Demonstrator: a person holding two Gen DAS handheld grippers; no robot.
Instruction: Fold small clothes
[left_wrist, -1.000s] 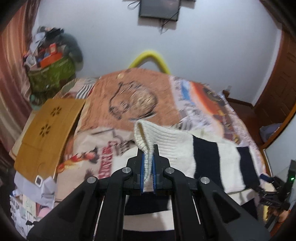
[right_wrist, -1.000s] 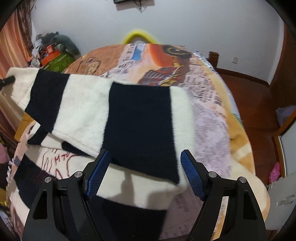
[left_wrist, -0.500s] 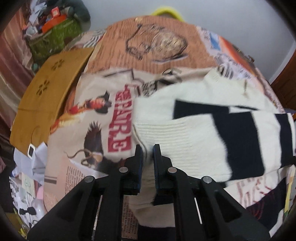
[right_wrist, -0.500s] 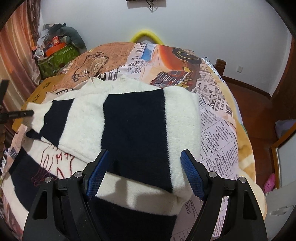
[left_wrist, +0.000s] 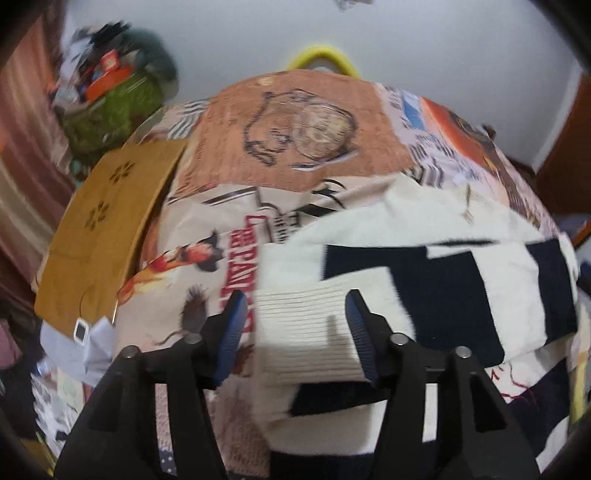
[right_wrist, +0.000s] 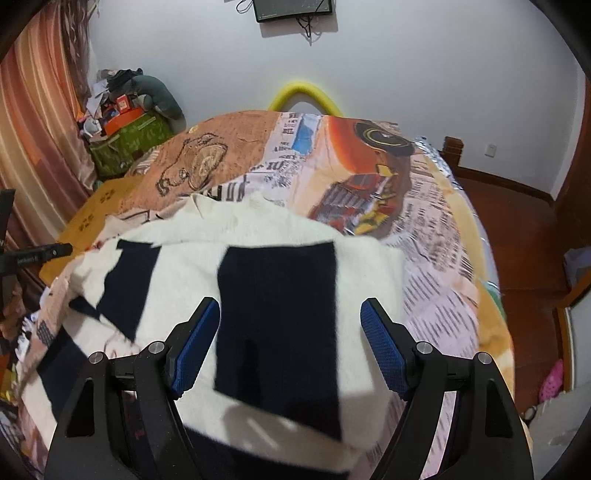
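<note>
The sweater (right_wrist: 280, 317) is fuzzy matt knit, its cuff (left_wrist: 306, 328) ribbed. Under it lies a printed cloth bedspread (right_wrist: 436, 236). Beyond the bedspread, the floor (right_wrist: 517, 236) is glossy wood.

Bed (right_wrist: 436, 229) with printed cover, striped sweater (right_wrist: 280, 295) spread on it, tan board (left_wrist: 107, 229) left of sweater

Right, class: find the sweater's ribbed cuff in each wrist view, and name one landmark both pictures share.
Left wrist: the ribbed cuff lies low in the middle, between the left gripper's open jaws, which have just been opening; the pads do not press it.
Right wrist: the cuff cannot be made out; only the sweater's striped body shows.
Shared landmark: the yellow hoop behind the bed, top centre.
</note>
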